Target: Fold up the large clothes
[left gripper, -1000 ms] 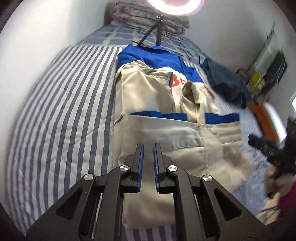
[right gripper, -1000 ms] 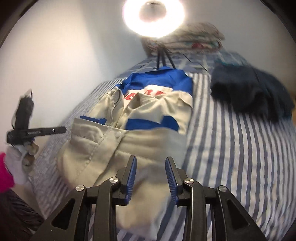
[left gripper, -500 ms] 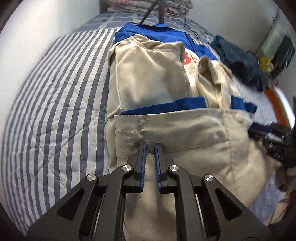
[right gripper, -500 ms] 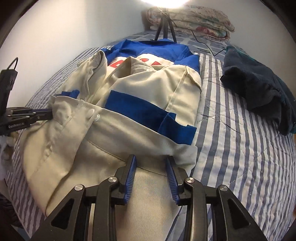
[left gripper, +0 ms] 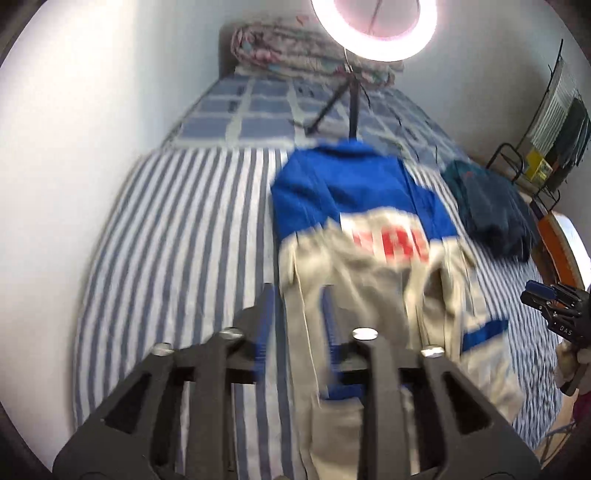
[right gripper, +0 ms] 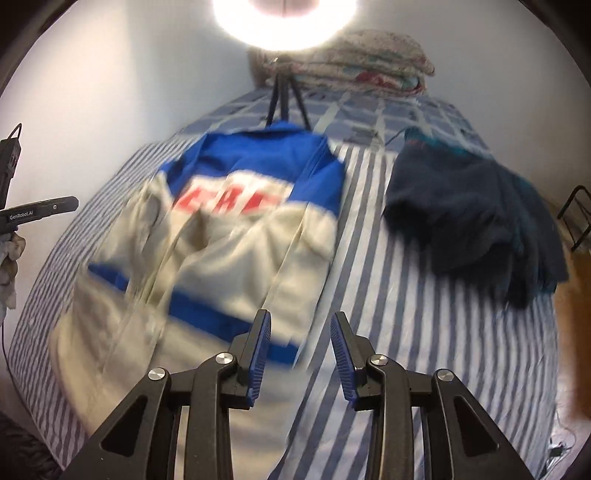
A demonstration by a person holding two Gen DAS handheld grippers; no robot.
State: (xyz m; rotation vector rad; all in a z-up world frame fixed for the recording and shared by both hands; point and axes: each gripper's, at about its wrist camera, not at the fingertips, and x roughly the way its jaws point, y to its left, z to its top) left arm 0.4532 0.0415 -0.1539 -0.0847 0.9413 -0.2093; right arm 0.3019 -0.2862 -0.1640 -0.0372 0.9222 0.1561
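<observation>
Beige-and-blue jacket (left gripper: 373, 266) is lying flat along the striped bedspread (left gripper: 177, 236), its blue collar end toward the ring light (left gripper: 373, 33) and a dark garment (right gripper: 469, 214) lying beside it. Left gripper (left gripper: 297, 325) is hovering above the jacket's near edge, its jaws opening with nothing between them. Right gripper (right gripper: 301, 343) is hanging partly open and empty, over the jacket's edge nearest the dark garment.

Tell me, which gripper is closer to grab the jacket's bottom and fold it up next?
Probably the left gripper: its opening jaws hang right over the beige and blue jacket. The right gripper is open too, but mostly over the striped bedspread beside the jacket's edge.
</observation>
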